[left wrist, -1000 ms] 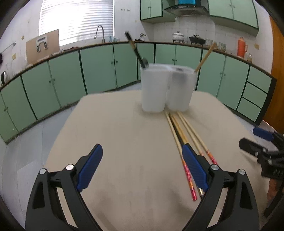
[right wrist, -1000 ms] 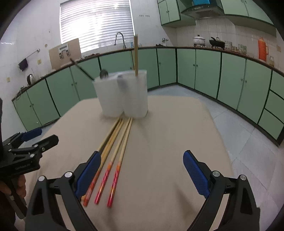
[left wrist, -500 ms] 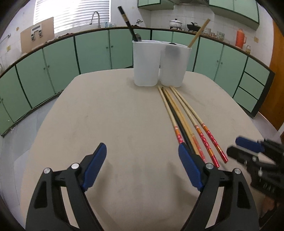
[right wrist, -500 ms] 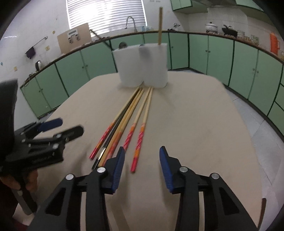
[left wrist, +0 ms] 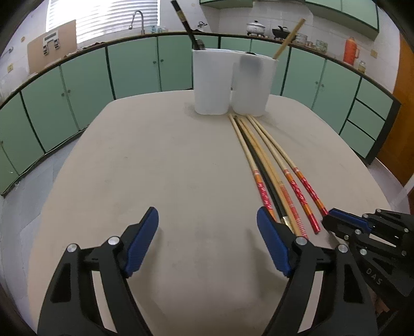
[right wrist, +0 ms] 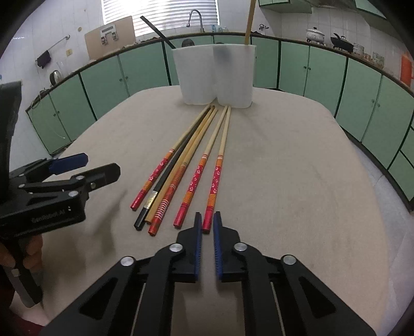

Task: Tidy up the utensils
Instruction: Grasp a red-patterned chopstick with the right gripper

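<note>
Several chopsticks with red patterned ends, plus one black one [right wrist: 165, 178], lie side by side on the beige table [left wrist: 155, 168], pointing at two white cups [left wrist: 212, 80] [right wrist: 235, 75]. The left cup holds a dark-handled utensil [left wrist: 185, 23]; the right cup holds one wooden chopstick [left wrist: 288, 38]. My right gripper [right wrist: 207, 217] [left wrist: 328, 217] is shut on the red near end of the rightmost chopstick [right wrist: 220, 165] [left wrist: 305, 181], which rests on the table. My left gripper [left wrist: 207, 214] [right wrist: 101, 164] hovers left of the bundle, its jaws closing with nothing between them. Its right finger covers the near chopstick ends.
Green kitchen cabinets [left wrist: 129, 69] ring the room, with a sink tap [left wrist: 137, 18] and pots [left wrist: 254, 25] on the counter. A person's hand [right wrist: 31, 248] holds the left gripper's handle. Bare tabletop spreads left of the chopsticks.
My right gripper's jaws went from wide open to shut around the rightmost chopstick's red end. Both grippers dropped closer to the table. The left jaws narrowed slightly.
</note>
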A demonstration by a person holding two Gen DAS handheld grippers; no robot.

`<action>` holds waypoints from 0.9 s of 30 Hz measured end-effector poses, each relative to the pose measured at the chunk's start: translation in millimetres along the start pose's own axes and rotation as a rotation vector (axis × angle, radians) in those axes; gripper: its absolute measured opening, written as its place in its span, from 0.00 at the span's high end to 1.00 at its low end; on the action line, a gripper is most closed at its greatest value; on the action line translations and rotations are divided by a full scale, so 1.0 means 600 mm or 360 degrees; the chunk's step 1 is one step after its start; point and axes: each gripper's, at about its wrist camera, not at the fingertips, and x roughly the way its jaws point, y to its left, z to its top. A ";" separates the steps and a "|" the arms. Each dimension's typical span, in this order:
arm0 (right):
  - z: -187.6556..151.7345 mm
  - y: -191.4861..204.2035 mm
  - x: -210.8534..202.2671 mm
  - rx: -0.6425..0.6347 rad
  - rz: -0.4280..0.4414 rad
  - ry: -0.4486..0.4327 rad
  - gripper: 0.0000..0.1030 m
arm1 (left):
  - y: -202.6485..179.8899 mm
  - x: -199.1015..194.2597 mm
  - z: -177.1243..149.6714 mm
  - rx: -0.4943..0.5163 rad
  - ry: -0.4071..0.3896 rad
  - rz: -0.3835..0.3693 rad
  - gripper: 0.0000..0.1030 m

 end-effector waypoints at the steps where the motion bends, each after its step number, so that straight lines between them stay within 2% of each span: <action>1: 0.000 0.000 0.000 0.0001 -0.0002 -0.0002 0.93 | -0.002 0.001 -0.001 0.0006 0.0001 -0.0008 0.27; 7: -0.004 -0.025 -0.007 0.0113 -0.0030 -0.0017 0.94 | -0.017 0.002 -0.001 0.0072 0.0004 -0.0068 0.27; 16: -0.005 -0.044 -0.010 0.0147 -0.0045 -0.0016 0.94 | -0.036 0.024 -0.002 0.0155 0.0110 -0.0128 0.27; 23: -0.005 -0.042 -0.009 0.0147 -0.0045 -0.0015 0.94 | -0.042 0.035 -0.002 0.0164 0.0170 -0.0106 0.27; 27: -0.005 -0.040 -0.009 0.0131 -0.0024 -0.0018 0.94 | -0.032 0.033 0.000 0.0122 0.0165 -0.0062 0.33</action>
